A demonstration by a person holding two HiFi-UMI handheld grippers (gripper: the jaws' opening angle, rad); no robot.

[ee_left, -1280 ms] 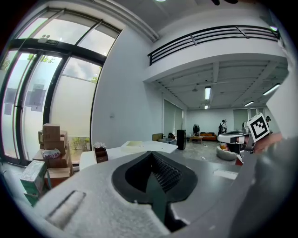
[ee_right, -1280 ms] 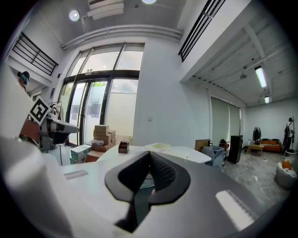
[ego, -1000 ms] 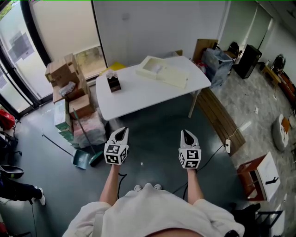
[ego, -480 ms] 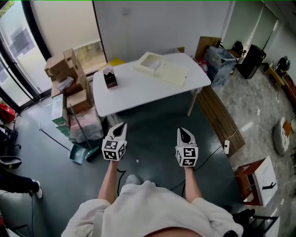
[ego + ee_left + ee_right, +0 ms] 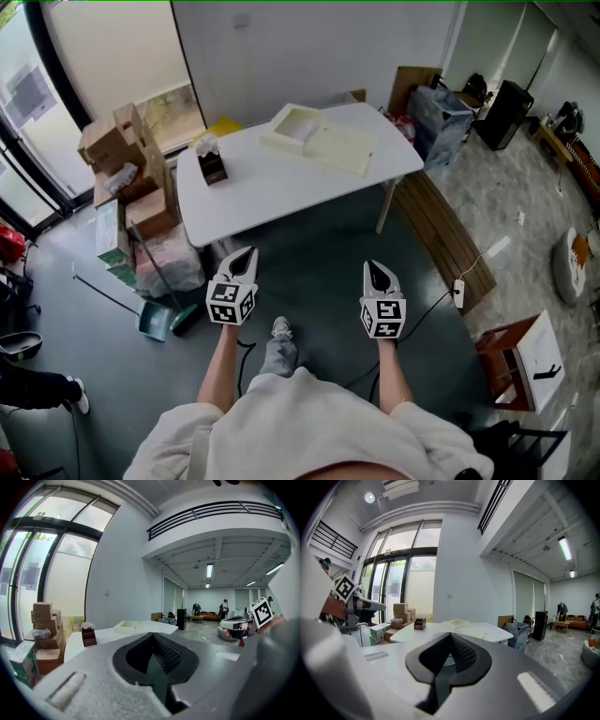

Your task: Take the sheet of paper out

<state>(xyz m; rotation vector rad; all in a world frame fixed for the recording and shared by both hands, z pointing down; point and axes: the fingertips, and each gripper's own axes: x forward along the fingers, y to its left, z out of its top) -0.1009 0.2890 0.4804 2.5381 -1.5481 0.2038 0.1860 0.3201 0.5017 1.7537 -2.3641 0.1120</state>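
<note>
My left gripper (image 5: 246,256) and right gripper (image 5: 378,269) are pinched together, empty, short of the white table (image 5: 272,187). The sheet of paper (image 5: 302,127) seems to lie in the open box (image 5: 269,140) on its far side

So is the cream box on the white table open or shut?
Open. The cream box shows its hollow inside from above, with its flap lying flat on the white table.

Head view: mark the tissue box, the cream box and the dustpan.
tissue box (image 5: 214,169), head view, on its dark side wall.
cream box (image 5: 292,128), head view, inside the open tray half.
dustpan (image 5: 155,322), head view, on the teal pan, on the floor.
</note>
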